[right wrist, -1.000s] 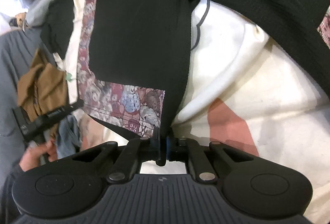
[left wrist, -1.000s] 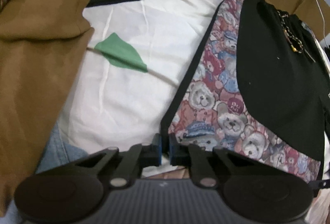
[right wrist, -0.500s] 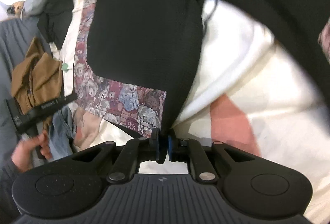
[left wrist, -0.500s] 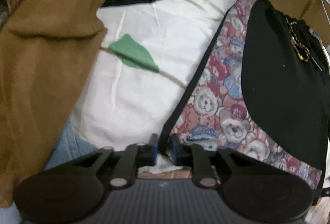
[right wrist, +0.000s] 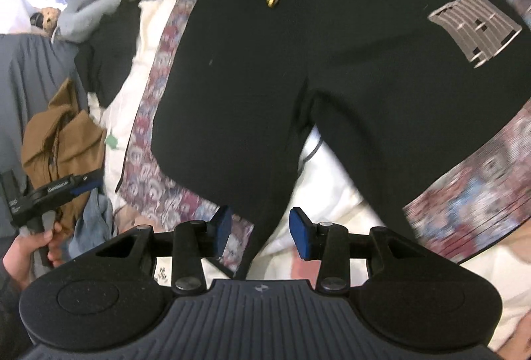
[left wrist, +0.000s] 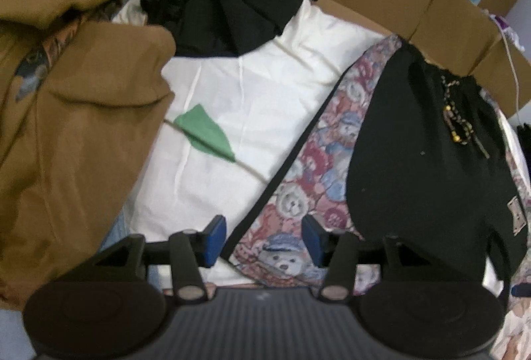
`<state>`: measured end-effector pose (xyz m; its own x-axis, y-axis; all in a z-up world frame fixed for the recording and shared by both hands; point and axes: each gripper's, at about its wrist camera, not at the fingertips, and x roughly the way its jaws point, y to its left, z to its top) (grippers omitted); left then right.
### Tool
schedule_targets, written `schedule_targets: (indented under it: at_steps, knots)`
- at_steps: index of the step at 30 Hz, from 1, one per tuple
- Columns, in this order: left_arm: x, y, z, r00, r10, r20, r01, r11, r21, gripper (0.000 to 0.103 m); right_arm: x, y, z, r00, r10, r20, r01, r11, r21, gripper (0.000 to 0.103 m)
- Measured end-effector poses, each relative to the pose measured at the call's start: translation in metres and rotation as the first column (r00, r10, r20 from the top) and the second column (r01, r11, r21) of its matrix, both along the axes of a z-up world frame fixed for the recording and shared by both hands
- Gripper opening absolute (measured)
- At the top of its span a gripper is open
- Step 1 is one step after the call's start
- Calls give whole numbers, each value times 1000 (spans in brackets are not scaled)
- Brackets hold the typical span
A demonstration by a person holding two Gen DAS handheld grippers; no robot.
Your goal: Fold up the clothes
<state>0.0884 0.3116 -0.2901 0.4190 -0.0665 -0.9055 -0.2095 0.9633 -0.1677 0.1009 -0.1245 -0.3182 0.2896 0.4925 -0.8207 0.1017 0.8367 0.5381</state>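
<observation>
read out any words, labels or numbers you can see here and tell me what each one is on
Grey patch on the black shorts: a block design, no letters readable.
Small tag on the shorts: too blurred.
White lettering on the left tongs: too small and blurred to read.
Small mark on the right tongs' body: a logo, not text.

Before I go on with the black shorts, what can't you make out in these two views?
- Black shorts: waistband cut off by the top edge, right wrist view.
- Teddy-bear print fabric: motion-blurred at right, right wrist view.
- Bedding under the brown jacket: hidden, left wrist view.
- Shorts' right side: cut by the edge, left wrist view.
</observation>
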Motion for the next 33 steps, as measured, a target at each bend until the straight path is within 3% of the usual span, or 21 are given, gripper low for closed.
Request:
schedule_targets:
  at_steps: [8, 13, 16, 19, 22, 26, 30, 33]
  knots:
    - [-2, -14, 58, 998, -26, 52, 26, 1000, -1, 71, 9, -49, 62, 994, 70, 86, -58, 989, -135, 45]
    - [1, -28, 104, 992, -75, 102, 75, 997, 7, 72, 19, -77, 112, 984, 149, 95, -126, 969, -214, 50]
    - [3, -39, 132, 989, -84, 122, 83, 996, 11, 74, 29, -94, 149, 987, 131, 91, -113, 976, -185, 51]
    - [7, -54, 158, 986, -98, 134, 97, 995, 16, 76, 40, -111, 190, 988, 74, 138, -51, 985, -163, 61]
    - [14, -73, 186, 982, -129, 137, 126, 992, 32, 78, 42, -121, 220, 978, 41, 202, -4, 983, -183, 63]
    - [18, -96, 225, 975, -156, 158, 155, 988, 17, 89, 43, -131, 243, 974, 21, 224, 20, 983, -183, 64]
    - [23, -116, 261, 966, -176, 188, 175, 984, 20, 96, 44, -136, 264, 970, 7, 242, 39, 981, -188, 79]
    - [29, -121, 273, 964, -174, 202, 176, 984, 6, 96, 44, -137, 275, 966, 17, 260, 32, 982, -185, 81]
